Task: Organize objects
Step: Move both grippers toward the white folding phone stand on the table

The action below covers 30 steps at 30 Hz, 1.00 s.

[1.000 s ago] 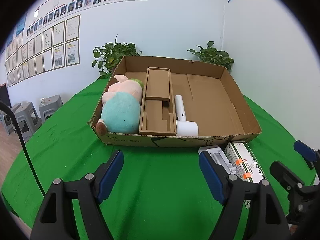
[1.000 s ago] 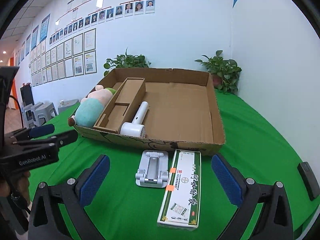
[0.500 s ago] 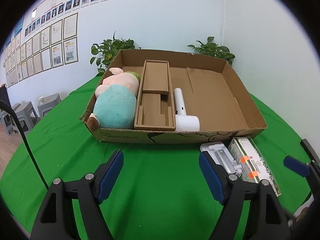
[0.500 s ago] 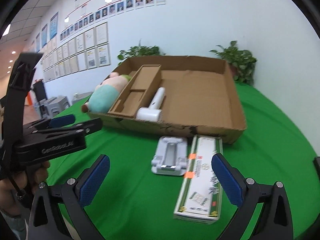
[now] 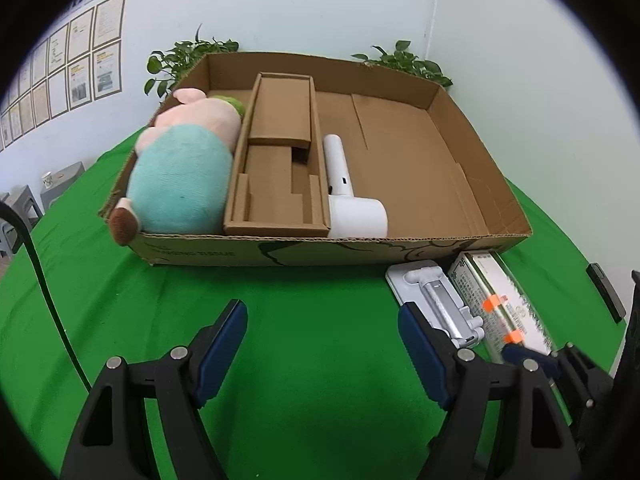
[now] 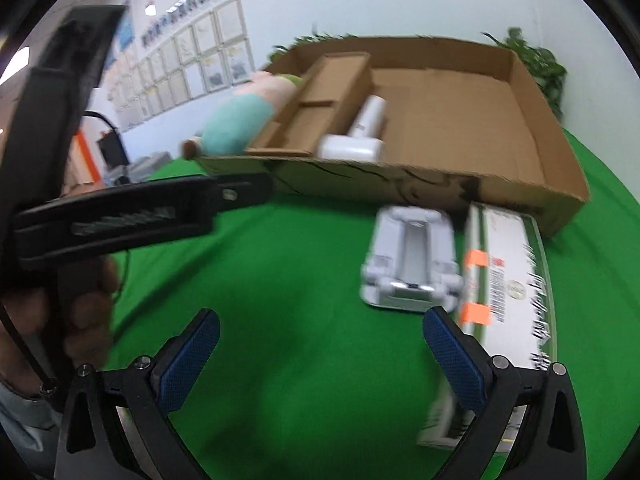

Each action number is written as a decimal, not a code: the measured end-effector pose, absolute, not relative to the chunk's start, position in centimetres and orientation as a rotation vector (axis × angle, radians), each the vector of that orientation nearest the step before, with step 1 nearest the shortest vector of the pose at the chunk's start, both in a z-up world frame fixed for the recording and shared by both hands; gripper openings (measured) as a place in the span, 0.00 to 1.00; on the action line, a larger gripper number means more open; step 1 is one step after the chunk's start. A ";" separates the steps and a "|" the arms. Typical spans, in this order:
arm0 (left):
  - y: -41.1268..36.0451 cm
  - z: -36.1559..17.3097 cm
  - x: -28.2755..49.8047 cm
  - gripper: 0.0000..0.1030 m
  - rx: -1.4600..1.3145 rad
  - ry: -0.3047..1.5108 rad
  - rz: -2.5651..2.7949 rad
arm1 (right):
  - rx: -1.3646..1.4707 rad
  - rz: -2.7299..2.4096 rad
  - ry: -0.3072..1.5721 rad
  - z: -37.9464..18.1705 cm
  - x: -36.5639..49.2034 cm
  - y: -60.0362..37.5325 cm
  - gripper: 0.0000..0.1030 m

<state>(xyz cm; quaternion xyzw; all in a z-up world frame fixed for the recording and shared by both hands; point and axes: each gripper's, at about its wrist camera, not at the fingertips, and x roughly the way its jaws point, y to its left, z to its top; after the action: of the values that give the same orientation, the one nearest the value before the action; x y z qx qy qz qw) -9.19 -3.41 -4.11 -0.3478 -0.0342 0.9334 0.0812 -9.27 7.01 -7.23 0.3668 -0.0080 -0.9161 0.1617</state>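
A shallow cardboard box (image 5: pixel 504 184) (image 6: pixel 560 152) stands on the green table. In it lie a plush pig (image 5: pixel 180 176) (image 6: pixel 240 120), a cardboard insert (image 5: pixel 276 160) and a white handheld device (image 5: pixel 352 200) (image 6: pixel 360 140). In front of the box lie a grey folding stand (image 5: pixel 436 300) (image 6: pixel 412 260) and a long green-and-white carton (image 5: pixel 508 308) (image 6: pixel 504 292). My left gripper (image 5: pixel 322 348) is open and empty above the cloth, left of the stand. My right gripper (image 6: pixel 320 356) is open and empty, its right finger by the carton.
The left gripper's body (image 6: pixel 120 216) and the hand holding it fill the left of the right wrist view. Potted plants (image 5: pixel 188 56) stand behind the box by the white wall. Grey stools (image 5: pixel 24 204) stand left of the table.
Both grippers have moved forward and lower toward the table. The right gripper has swung left, so the stand and carton now lie to its right. The jaws stayed open.
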 end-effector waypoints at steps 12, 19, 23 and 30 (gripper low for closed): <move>-2.1 -6.3 -11.4 0.75 -1.119 -0.125 2.772 | 1.210 -2.683 0.031 -7.6 -13.1 9.7 0.99; -5.5 -5.7 -10.7 0.75 -1.146 -0.135 2.841 | 1.335 -2.686 0.039 -8.7 -16.3 8.6 0.82; -7.3 -4.9 -10.3 0.75 -1.183 -0.123 2.879 | 1.346 -2.667 0.089 -8.9 -16.6 8.0 0.63; -6.7 -4.9 -10.4 0.75 -1.225 -0.296 2.624 | 1.336 -2.600 0.058 -8.6 -13.8 7.4 0.63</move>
<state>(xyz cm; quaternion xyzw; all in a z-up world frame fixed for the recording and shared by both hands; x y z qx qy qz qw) -10.37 -6.72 -4.93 -0.4180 -0.1009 0.8955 0.1151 -13.79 7.45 -8.63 0.4544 0.0197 -0.8839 0.1088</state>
